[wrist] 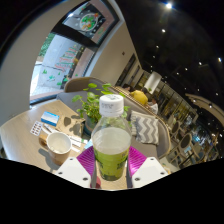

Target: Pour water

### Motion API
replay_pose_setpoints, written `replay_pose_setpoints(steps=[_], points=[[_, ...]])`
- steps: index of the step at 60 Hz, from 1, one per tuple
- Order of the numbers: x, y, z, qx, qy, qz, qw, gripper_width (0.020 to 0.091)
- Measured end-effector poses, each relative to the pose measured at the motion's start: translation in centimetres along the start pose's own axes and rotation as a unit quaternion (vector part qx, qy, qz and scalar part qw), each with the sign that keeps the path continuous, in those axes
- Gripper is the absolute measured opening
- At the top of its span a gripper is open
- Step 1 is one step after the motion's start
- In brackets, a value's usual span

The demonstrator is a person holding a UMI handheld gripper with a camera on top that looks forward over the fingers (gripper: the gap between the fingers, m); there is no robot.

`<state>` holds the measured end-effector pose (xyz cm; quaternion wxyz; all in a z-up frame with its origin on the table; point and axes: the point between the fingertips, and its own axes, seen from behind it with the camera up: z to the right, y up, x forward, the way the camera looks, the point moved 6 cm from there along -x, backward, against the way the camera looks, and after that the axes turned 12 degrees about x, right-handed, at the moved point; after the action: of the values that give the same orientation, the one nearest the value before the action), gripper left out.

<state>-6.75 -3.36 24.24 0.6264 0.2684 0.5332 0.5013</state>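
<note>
Green-filled clear bottle [111,140] | white cap | gripper [111,166] clamping it

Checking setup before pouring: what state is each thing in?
Clear plastic bottle with white cap: upright, capped, holding greenish liquid, between the tongs' pink pads.
Tongs: shut on the bottle.
Small pale round cup: upright on the table, open; contents unclear.
Round light wooden table: bearing the cup.

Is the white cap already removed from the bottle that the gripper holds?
No, the white cap is on top of the bottle, which stands between the gripper's fingers with the pink pads against its sides.
</note>
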Motion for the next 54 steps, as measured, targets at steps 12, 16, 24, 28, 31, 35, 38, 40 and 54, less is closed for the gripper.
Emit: replay_pose_setpoints(steps=[12, 16, 24, 28, 31, 35, 38, 40, 54], points=[[2.5, -5.7, 0.4, 0.165, 0.064, -0.032, 0.984, 0.0407], [3.6, -7.9, -0.2, 0.180, 0.079, -0.040, 0.980, 0.0407], [5.5, -11.4, -1.5, 0.212, 0.108, -0.056, 0.970, 0.0410], [6.2, -12.5, -2.0, 0.222, 0.120, -0.057, 0.966, 0.0414], [6.3, -12.3, -1.9, 0.222, 0.125, -0.037, 0.966, 0.0417], [6.5, -12.4, -2.1, 0.220, 0.127, -0.025, 0.967, 0.0435], [6.4, -12.4, -1.9, 0.220, 0.128, -0.018, 0.967, 0.0450], [6.3, -12.4, -1.8, 0.222, 0.127, -0.017, 0.967, 0.0466], [5.3, -13.1, -1.1, 0.229, 0.103, -0.063, 0.966, 0.0755]])
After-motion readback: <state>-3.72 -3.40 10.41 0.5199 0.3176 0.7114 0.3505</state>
